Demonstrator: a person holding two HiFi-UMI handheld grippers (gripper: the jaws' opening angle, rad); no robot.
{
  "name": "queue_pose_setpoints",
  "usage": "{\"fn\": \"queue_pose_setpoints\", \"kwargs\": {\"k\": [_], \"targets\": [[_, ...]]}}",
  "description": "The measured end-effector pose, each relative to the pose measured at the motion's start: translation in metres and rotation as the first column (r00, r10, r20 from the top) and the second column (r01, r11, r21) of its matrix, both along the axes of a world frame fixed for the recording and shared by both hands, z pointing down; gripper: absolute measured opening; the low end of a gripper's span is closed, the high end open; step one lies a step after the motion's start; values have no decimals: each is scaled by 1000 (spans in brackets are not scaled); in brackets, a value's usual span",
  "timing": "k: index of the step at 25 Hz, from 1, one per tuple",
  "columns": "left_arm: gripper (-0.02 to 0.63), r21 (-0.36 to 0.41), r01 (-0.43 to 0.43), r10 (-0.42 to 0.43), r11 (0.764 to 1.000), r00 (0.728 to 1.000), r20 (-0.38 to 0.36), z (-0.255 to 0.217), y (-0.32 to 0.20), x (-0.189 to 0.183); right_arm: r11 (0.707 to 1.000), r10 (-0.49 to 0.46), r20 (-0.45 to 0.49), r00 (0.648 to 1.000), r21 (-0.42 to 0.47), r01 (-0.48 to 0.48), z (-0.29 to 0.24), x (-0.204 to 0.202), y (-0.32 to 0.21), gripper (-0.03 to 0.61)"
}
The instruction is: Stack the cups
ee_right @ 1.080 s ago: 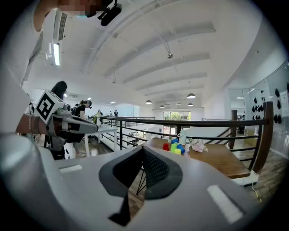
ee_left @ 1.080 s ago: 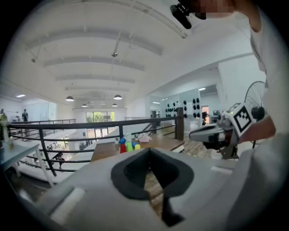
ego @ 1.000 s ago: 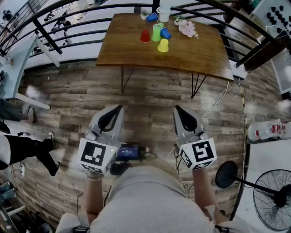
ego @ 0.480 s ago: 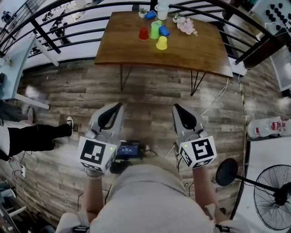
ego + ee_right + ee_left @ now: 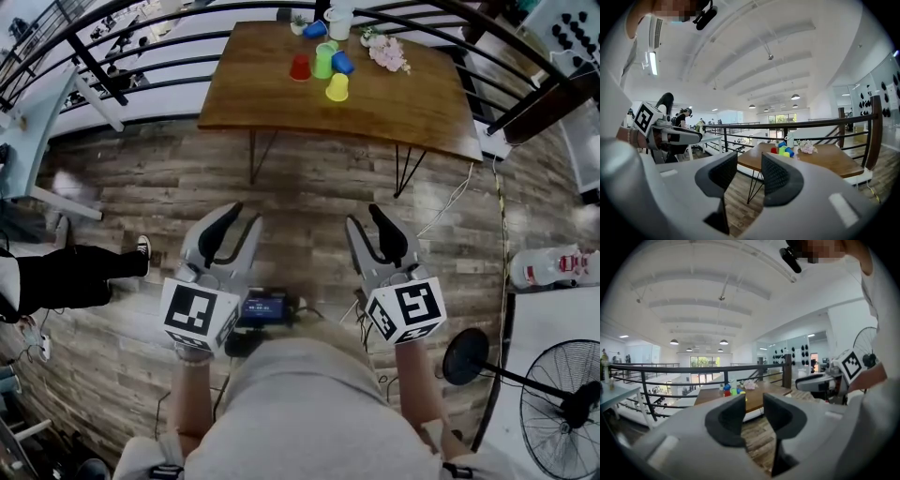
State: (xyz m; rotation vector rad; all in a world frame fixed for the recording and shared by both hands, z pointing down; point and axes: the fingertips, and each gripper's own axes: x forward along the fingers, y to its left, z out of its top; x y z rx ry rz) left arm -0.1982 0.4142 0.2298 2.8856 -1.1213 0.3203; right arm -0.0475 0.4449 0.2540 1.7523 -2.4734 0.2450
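Several plastic cups stand far ahead on a wooden table (image 5: 403, 103): red (image 5: 299, 67), green (image 5: 322, 64), blue (image 5: 342, 64) and yellow (image 5: 337, 89), with another blue cup (image 5: 315, 29) behind them. They show as a small cluster (image 5: 732, 391) in the left gripper view and as a cluster (image 5: 783, 150) in the right gripper view. My left gripper (image 5: 242, 220) (image 5: 753, 401) and right gripper (image 5: 364, 220) (image 5: 749, 161) hang side by side over the plank floor, well short of the table. Both have just been opening and stand open, with nothing between the jaws.
A black metal railing (image 5: 141, 70) curves around the table's far and left sides. A white jug (image 5: 339, 21) and pale flowers (image 5: 386, 54) sit on the table. A person's leg (image 5: 75, 277) is at the left, a floor fan (image 5: 562, 408) at the lower right.
Both grippers' jaws, shut in the earlier frames, now stand apart. The person's leg at the left has shifted. The hands stay where they were.
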Motion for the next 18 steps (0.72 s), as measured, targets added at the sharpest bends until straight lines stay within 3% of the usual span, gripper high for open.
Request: {"fn": "queue_pose_setpoints", "kwargs": {"k": [12, 18], "targets": [[104, 13, 20, -20, 1000, 1000, -14, -6, -2, 3, 1000, -7, 7, 1000, -13, 7, 7, 11, 5, 146], [104, 41, -17, 18, 999, 999, -35, -8, -24, 20, 999, 24, 29, 999, 20, -25, 3, 23, -14, 146]]}}
